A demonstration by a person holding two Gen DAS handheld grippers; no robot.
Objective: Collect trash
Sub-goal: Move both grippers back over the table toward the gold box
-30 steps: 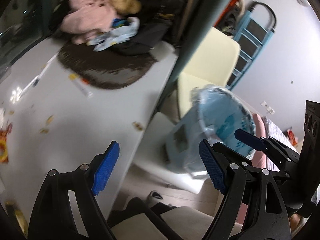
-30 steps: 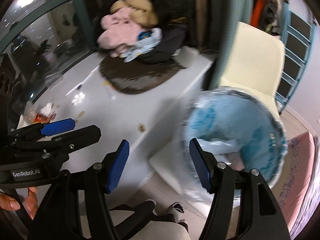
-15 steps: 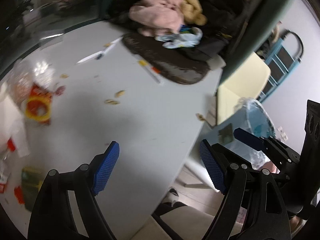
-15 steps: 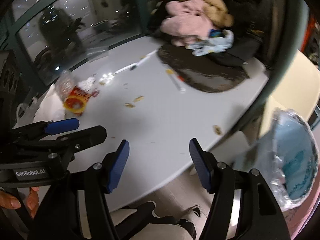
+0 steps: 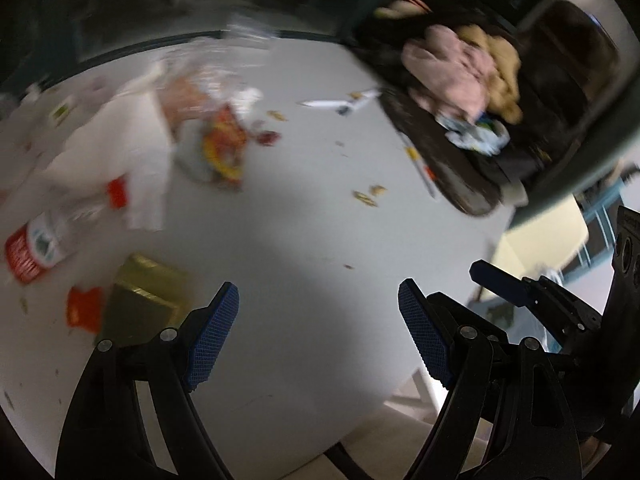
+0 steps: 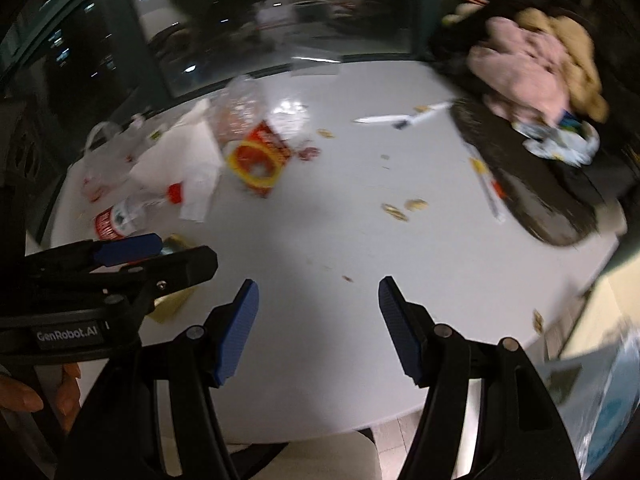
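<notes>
Trash lies on the left of a white table (image 5: pixel 320 248): a red and yellow snack wrapper (image 5: pixel 224 148) (image 6: pixel 258 156), a plastic bottle with a red label (image 5: pixel 34 246) (image 6: pixel 120 218), a gold packet (image 5: pixel 146 296), a small orange wrapper (image 5: pixel 84 306), white paper (image 6: pixel 184 156) and crumbs (image 6: pixel 404 208). My left gripper (image 5: pixel 318 336) is open and empty above the table's near part. My right gripper (image 6: pixel 318 330) is open and empty beside it. The blue-lined trash bin (image 6: pixel 612 412) shows at the right edge.
A pile of pink and tan clothes (image 5: pixel 464 72) lies on a dark mat (image 6: pixel 532 196) at the far right of the table. A white pen (image 6: pixel 400 118) lies mid-table. A cream chair (image 5: pixel 540 240) stands right of the table. Dark windows run behind.
Both grippers have swung left from the trash bin and chair to face the table and its litter. Both stay open and empty.
</notes>
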